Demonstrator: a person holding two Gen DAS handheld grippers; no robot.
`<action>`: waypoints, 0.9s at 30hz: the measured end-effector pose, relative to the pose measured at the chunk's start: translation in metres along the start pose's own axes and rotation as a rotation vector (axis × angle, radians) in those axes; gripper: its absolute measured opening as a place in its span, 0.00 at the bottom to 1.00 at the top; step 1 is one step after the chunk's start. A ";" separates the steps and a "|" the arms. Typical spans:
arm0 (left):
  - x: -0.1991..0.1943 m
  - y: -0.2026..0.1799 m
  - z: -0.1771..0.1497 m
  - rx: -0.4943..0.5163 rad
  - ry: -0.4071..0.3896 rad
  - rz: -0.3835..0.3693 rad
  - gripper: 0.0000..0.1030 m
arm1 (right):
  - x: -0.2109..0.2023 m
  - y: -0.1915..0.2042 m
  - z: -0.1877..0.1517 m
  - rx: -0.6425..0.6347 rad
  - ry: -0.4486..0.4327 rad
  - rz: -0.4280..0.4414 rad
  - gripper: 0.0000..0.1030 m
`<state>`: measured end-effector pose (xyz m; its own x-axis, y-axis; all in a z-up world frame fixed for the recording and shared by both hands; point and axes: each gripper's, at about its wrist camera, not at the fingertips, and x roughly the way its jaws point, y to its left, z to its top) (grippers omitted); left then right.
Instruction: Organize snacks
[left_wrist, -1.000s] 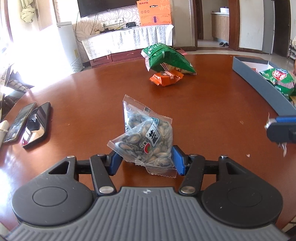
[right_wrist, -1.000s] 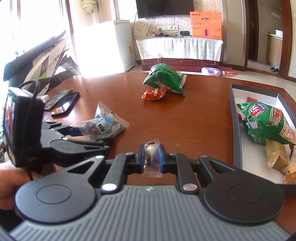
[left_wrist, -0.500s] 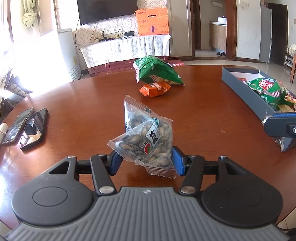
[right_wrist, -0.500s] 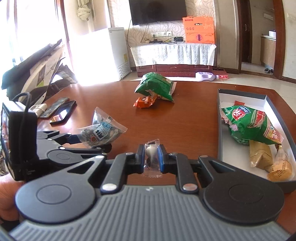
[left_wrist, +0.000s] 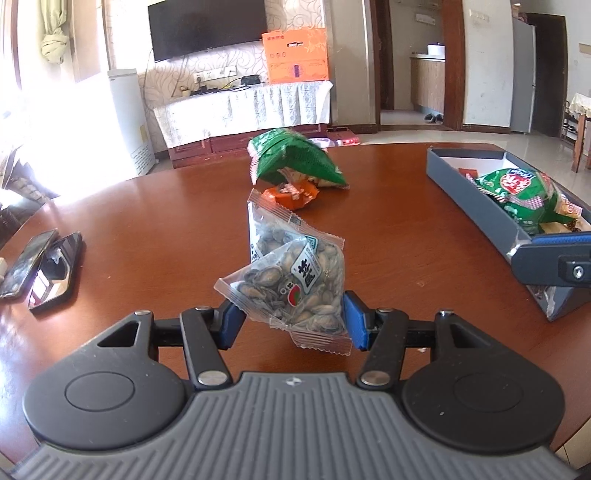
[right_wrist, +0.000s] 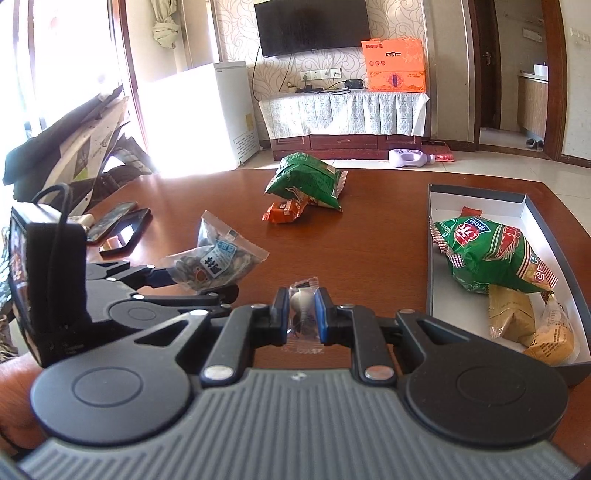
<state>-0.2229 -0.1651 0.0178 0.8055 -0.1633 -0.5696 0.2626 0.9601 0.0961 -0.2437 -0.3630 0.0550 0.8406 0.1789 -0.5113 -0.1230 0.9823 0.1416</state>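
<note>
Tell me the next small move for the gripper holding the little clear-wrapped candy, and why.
Probably carry the right gripper rightward over the grey box and release there. It is shut on the small wrapped candy, held above the table, and the box beside it already holds a green snack bag with bare floor left.

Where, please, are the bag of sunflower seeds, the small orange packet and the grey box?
bag of sunflower seeds (left_wrist: 295, 280): left wrist view, on its label.
small orange packet (right_wrist: 282, 211): right wrist view, its middle.
grey box (right_wrist: 476, 195): right wrist view, far wall.
</note>
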 end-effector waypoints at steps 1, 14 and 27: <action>0.000 -0.001 0.001 -0.002 0.000 -0.003 0.60 | -0.001 0.000 0.000 0.002 -0.002 0.000 0.18; 0.001 -0.010 0.006 -0.002 -0.011 -0.011 0.60 | -0.014 -0.005 0.000 0.010 -0.025 0.001 0.18; 0.005 -0.015 0.014 -0.010 -0.009 -0.029 0.60 | -0.019 -0.003 0.003 0.005 -0.039 0.001 0.18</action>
<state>-0.2151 -0.1836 0.0248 0.8027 -0.1929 -0.5644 0.2804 0.9572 0.0717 -0.2578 -0.3697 0.0672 0.8602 0.1777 -0.4779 -0.1214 0.9817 0.1465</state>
